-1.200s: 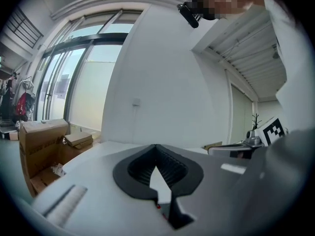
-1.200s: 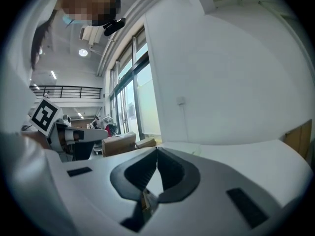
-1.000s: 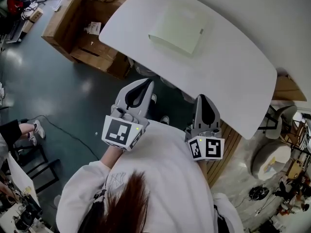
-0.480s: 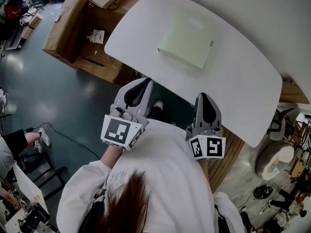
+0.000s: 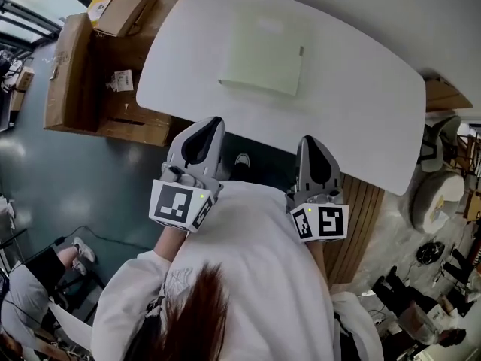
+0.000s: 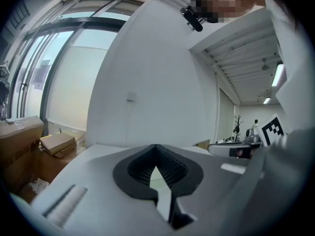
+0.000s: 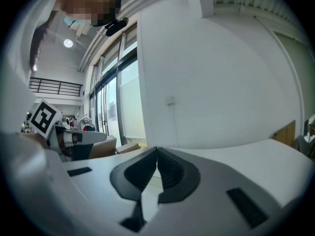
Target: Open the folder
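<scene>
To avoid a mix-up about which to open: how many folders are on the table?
1. A pale green folder lies closed on the table, toward its far edge. The head view shows nearly the whole tabletop, so none seems hidden.

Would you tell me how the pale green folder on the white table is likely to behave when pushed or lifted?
The folder looks thin and flat, so probably light and somewhat floppy. Lying flush on the smooth table, it may slide rather than lift; rolling seems unlikely.
</scene>
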A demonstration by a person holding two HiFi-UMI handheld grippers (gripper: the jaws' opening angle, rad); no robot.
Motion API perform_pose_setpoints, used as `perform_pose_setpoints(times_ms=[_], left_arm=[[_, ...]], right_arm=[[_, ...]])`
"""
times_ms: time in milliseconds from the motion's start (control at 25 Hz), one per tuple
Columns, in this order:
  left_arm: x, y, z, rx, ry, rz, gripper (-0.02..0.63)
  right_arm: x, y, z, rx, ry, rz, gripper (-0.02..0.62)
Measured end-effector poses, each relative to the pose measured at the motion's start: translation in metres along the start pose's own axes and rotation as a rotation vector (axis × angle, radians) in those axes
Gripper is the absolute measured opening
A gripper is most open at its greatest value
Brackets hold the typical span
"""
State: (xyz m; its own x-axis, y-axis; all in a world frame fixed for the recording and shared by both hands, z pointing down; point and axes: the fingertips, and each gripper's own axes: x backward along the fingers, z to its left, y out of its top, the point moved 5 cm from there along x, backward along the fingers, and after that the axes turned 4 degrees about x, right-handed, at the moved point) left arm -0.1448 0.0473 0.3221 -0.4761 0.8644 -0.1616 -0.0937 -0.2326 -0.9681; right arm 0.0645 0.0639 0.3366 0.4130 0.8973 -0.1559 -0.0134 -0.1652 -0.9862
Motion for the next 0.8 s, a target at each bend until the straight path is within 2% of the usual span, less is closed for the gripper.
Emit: perform_pose_setpoints(times_ms=[280, 800], left_arm=[[-0.025, -0.001, -0.008, 0.008, -0.088, 0.014, 0.008], [-0.064, 0.003, -0.004, 0.028, -0.073, 0.026, 0.008]], right_arm=[[0.003, 0.0, -0.012, -0.001, -0.071, 0.014, 0.008], [-0.025, 0.008, -0.037, 0.003, -0.052, 0.017, 0.008]])
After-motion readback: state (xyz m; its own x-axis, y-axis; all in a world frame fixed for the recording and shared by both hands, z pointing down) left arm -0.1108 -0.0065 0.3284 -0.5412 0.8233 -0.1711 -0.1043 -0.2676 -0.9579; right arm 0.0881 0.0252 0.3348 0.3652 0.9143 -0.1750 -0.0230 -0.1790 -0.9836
